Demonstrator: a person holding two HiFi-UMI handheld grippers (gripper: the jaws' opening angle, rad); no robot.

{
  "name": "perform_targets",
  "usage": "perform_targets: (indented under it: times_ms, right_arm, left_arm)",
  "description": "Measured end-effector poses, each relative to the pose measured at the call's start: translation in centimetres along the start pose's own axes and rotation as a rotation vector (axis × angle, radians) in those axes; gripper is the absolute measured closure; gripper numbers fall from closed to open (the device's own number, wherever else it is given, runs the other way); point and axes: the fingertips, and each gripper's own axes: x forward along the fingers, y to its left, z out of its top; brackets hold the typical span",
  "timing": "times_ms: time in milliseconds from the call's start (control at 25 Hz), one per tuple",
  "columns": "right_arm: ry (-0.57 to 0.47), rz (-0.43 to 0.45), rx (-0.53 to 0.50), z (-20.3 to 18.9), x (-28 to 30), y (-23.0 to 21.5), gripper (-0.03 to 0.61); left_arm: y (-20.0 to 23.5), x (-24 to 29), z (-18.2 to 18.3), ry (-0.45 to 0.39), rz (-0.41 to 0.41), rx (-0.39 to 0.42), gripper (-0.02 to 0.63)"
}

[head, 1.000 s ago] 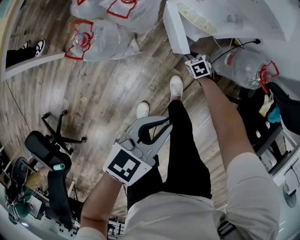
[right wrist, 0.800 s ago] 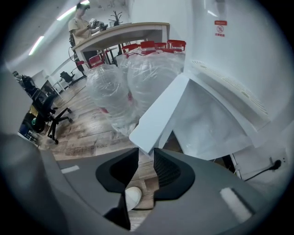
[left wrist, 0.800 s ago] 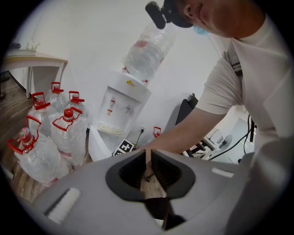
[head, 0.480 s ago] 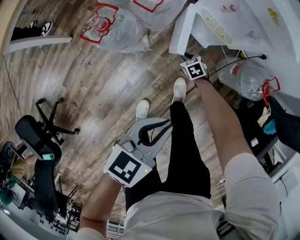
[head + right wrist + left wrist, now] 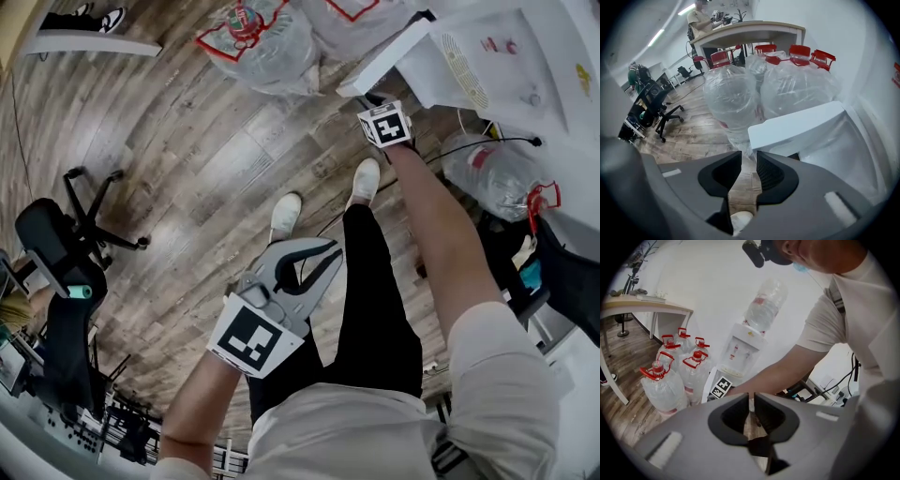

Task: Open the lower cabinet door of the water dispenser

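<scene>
The white water dispenser [image 5: 511, 56] stands at the top right of the head view, with a bottle on top [image 5: 764, 305] in the left gripper view. Its lower cabinet door [image 5: 394, 58] stands swung out over the floor. My right gripper [image 5: 375, 101] reaches down to the door's free corner, its jaws hidden under the marker cube. In the right gripper view the door [image 5: 797, 124] runs off from the tips of the right gripper [image 5: 749, 157], with a pale edge showing between them. My left gripper [image 5: 328, 247] hangs by my legs, its tips together and holding nothing.
Several large water bottles with red caps [image 5: 262, 42] crowd the floor left of the door [image 5: 733, 93]. Another bottle [image 5: 497, 164] lies right of the dispenser with a black cable. My feet [image 5: 286, 214] are on the wood floor. An office chair [image 5: 66, 253] stands at left.
The door has swung further out from the dispenser, and my right gripper has travelled with its free corner. The left gripper stays by my legs, shifted a little.
</scene>
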Motion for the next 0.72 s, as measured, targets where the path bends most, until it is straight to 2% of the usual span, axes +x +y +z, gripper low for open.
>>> perform_targets:
  times_ms: [320, 720]
  right_arm:
    - [-0.013, 0.012, -0.070, 4.2, 2.1, 2.0, 0.486]
    - [-0.003, -0.037, -0.036, 4.7, 1.6, 1.9, 0.486]
  left_arm:
    - [1.2, -2.3, -1.4, -0.029, 0.040, -0.037, 0.555]
    - [1.5, -4.3, -2.1, -0.048, 0.045, -0.039, 0.555]
